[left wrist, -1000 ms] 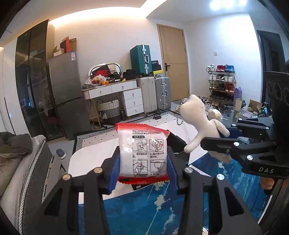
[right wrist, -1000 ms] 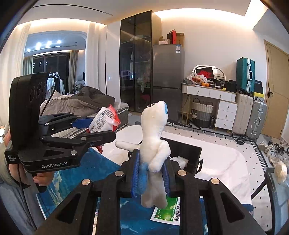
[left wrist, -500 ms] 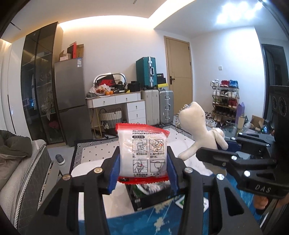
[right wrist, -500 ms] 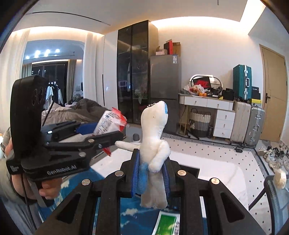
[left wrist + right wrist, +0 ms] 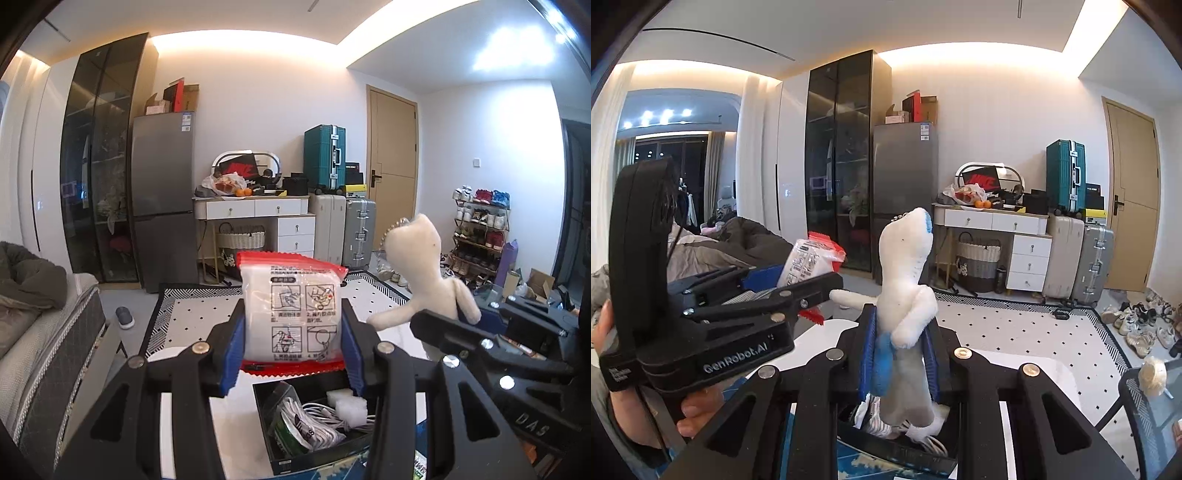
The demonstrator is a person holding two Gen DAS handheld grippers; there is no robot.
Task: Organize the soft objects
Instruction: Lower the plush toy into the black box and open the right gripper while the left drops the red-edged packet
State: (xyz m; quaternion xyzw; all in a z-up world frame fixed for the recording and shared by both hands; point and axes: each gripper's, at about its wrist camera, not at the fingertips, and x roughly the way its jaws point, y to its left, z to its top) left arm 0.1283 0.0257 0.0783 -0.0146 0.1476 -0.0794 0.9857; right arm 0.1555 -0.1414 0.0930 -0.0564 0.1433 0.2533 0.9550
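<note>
My left gripper [image 5: 291, 350] is shut on a white packet with red edges [image 5: 291, 314], held upright above a black open box [image 5: 317, 450]. The box holds white cables, a green packet and white foam blocks. My right gripper [image 5: 899, 358] is shut on a white plush toy with blue patches [image 5: 905, 295], held upright above the same box [image 5: 905, 448]. The toy shows at the right of the left wrist view [image 5: 424, 273]. The packet shows at the left of the right wrist view [image 5: 809, 262].
The box stands on a white table [image 5: 236, 428] next to a blue mat [image 5: 864, 463]. A bed [image 5: 44, 332] is on the left. A fridge [image 5: 162, 199], a dresser [image 5: 266, 221] and suitcases [image 5: 343, 229] stand at the far wall. A shoe rack [image 5: 480, 236] is on the right.
Both grippers have moved forward over the table, each keeping its hold. The black box now lies directly below them and its contents have come into view.
</note>
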